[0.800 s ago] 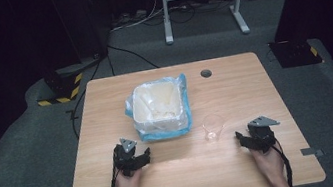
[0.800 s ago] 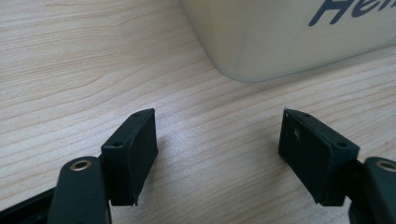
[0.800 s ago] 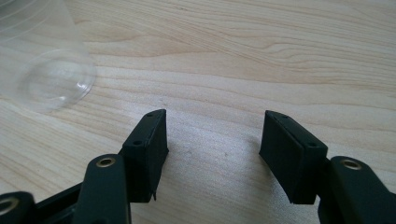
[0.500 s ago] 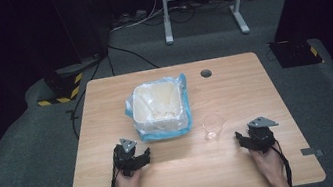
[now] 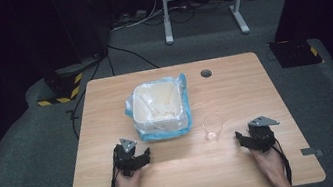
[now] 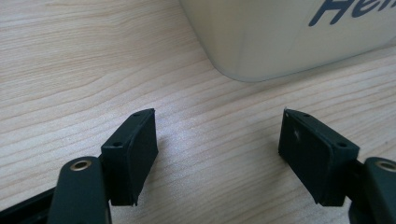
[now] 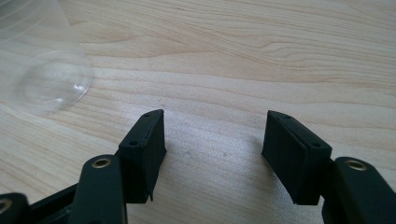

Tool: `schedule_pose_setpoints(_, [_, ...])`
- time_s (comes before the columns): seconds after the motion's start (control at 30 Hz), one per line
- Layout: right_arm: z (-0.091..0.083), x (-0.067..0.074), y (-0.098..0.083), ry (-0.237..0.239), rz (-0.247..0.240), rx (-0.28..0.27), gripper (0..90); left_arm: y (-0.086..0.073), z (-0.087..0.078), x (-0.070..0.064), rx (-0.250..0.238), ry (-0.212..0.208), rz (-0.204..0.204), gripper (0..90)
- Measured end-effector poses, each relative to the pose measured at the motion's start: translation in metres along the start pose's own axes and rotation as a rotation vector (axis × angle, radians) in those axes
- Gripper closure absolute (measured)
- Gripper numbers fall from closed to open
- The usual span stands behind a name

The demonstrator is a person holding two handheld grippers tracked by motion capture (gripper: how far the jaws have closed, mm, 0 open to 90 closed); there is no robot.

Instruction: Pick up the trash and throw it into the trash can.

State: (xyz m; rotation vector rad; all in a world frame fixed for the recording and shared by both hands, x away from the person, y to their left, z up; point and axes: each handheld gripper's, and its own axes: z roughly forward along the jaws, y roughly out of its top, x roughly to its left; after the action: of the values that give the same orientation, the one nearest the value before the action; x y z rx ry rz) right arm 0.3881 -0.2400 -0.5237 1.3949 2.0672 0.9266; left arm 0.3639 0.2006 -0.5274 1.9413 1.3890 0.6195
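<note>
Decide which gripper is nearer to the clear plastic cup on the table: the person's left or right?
Right. The right gripper rests just beside the clear plastic cup, jaws open and empty. The left gripper sits farther off, before the lined tub.

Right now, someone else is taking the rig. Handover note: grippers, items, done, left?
Left gripper: open, nothing between its pads, low over the table just short of the cream tub.
Right gripper: open, holding nothing, low over the table beside the clear plastic cup.
Tub: mid-table, lined with a blue bag, pale contents inside.
Cup: upright on the table between tub and right gripper, looks empty.
Done: nothing gripped, nothing visibly begun.
Left: probably picking up the cup, the nearest thing to the right gripper.
</note>
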Motion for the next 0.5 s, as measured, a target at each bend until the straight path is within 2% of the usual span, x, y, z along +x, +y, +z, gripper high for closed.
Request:
schedule_pose_setpoints(0.3, [0.0, 0.0003, 0.0, -0.004, 0.001, 0.001, 38.4, 0.0, 0.0, 0.0, 0.0, 0.0, 0.0, 27.7])
schedule_pose_setpoints(0.5, [-0.0015, 0.0007, 0.0001, 0.013, -0.004, 0.0, 41.4, 0.0, 0.0, 0.0, 0.0, 0.0, 0.0, 27.7])
